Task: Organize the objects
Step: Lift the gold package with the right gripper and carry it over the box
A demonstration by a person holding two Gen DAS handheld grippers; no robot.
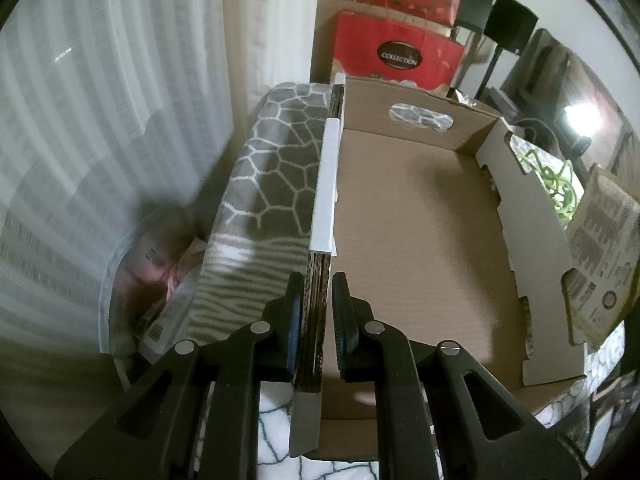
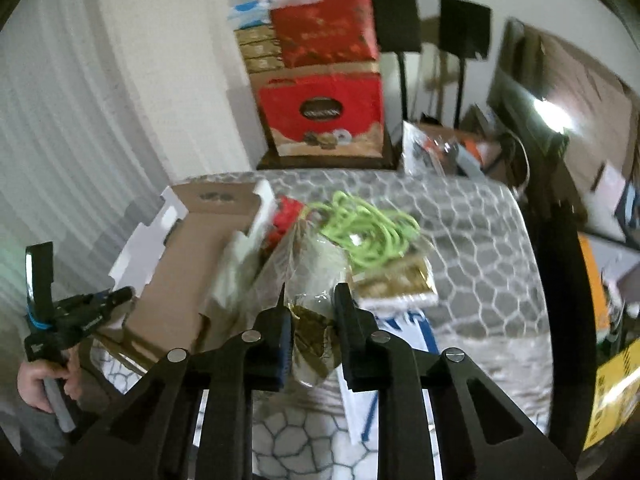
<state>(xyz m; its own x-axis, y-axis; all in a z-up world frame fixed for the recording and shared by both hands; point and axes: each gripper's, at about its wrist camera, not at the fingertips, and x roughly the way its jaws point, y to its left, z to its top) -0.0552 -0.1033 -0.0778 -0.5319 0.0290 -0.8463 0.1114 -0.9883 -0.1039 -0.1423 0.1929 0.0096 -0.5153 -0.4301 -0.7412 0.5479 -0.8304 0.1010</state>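
Observation:
An open, empty cardboard box (image 1: 412,240) sits on a grey patterned blanket (image 1: 272,168). My left gripper (image 1: 317,300) is shut on the box's left wall (image 1: 316,292), one finger on each side of it. The box (image 2: 180,280) and the left gripper (image 2: 96,304) also show at the left of the right wrist view. My right gripper (image 2: 310,308) is shut on a crinkly clear packet with gold contents (image 2: 312,332), held above the blanket just right of the box. A coil of green cord (image 2: 368,232) and a gold-patterned packet (image 2: 396,284) lie behind it.
Red gift boxes (image 2: 320,112) are stacked on a dark stand past the bed. Two black speakers on stands (image 2: 464,28) and a dark screen (image 2: 528,92) stand at the right. A curtain (image 1: 80,120) hangs at the left, with a clear bin of items (image 1: 152,280) below it.

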